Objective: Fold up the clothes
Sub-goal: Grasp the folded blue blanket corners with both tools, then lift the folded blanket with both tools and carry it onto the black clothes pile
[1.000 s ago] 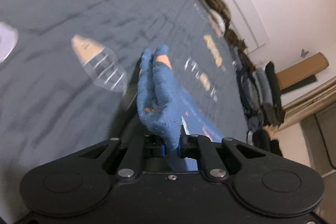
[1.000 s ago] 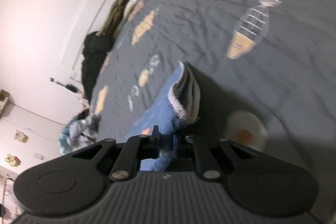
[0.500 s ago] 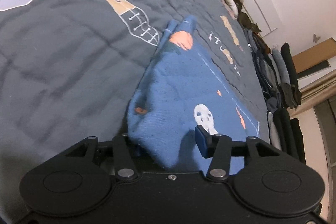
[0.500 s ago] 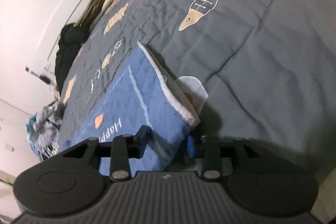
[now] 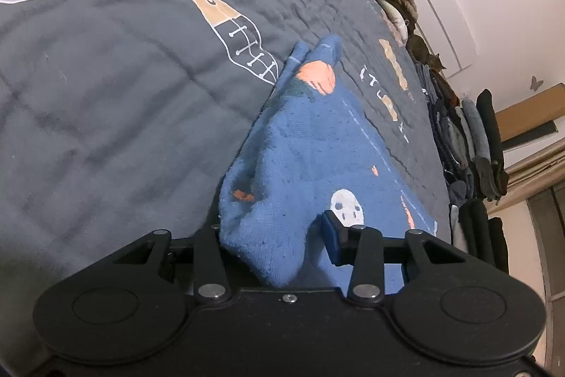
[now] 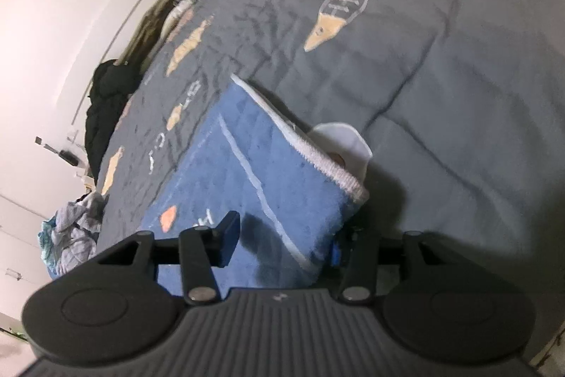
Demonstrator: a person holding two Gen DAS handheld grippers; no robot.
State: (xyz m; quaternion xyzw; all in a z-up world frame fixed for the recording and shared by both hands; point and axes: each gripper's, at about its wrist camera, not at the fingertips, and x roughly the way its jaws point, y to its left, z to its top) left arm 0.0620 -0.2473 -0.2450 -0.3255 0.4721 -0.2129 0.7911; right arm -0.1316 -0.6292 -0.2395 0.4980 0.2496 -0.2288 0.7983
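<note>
- Two grippers sit low over a blue towel (image 5: 310, 165) lying on the grey quilt (image 5: 106, 94), one at each near corner.
- Left gripper (image 5: 273, 237): jaws closing, cloth between them, unpinched.
- Right gripper (image 6: 282, 235): jaws opening, pads clear, probably releasing a finished fold.

One blue garment (image 5: 310, 143), two grippers (image 5: 272, 235) (image 6: 282, 235) — one quilt (image 5: 106, 94)

Blue towel (image 5: 310, 172) hides left fingers' left pad.
</note>
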